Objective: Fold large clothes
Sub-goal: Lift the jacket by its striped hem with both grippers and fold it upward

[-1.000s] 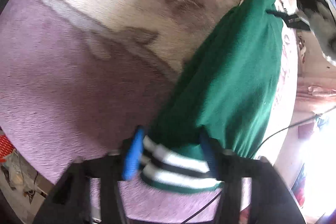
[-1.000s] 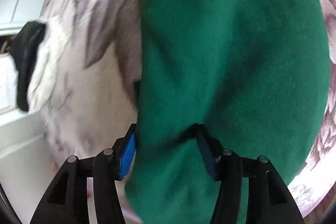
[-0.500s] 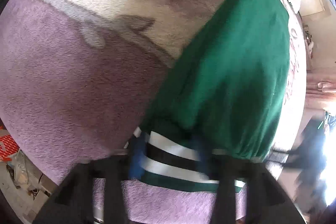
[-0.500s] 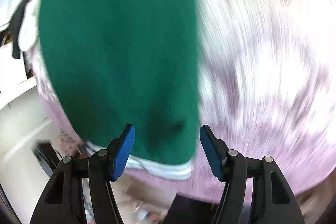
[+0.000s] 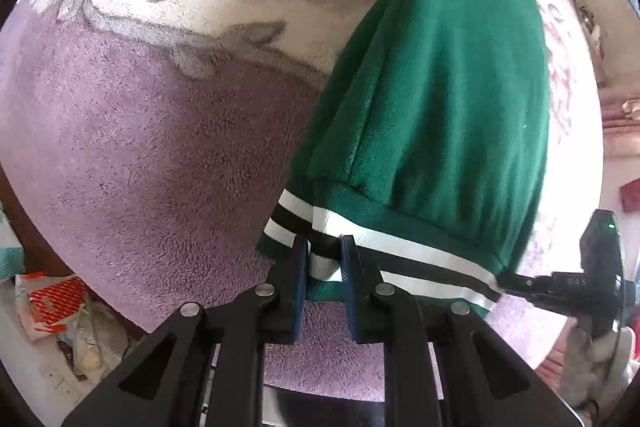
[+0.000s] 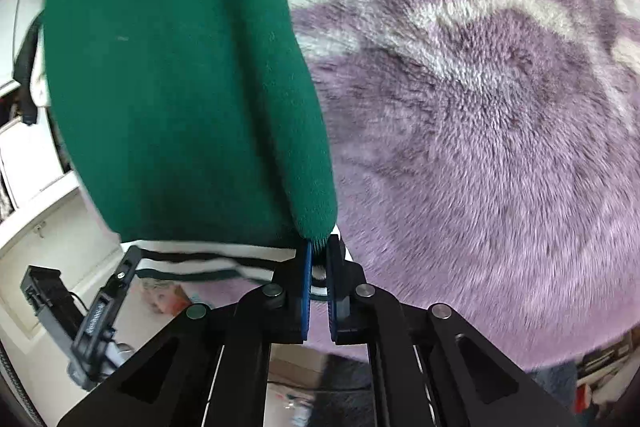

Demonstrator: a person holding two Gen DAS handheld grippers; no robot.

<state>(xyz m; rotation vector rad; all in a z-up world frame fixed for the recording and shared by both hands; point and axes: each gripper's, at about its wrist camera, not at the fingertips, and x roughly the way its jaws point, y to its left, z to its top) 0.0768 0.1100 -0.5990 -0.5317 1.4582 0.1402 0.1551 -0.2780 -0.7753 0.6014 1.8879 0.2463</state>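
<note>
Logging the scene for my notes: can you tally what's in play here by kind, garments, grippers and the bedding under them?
Green sweater with striped hem: 1
Grippers: 2, left gripper and right gripper, both clamped on the hem
Purple floral blanket: 1
Total: 4

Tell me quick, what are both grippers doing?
Left gripper: shut on the green sweater, at its striped hem.
Right gripper: shut on the same hem.
</note>
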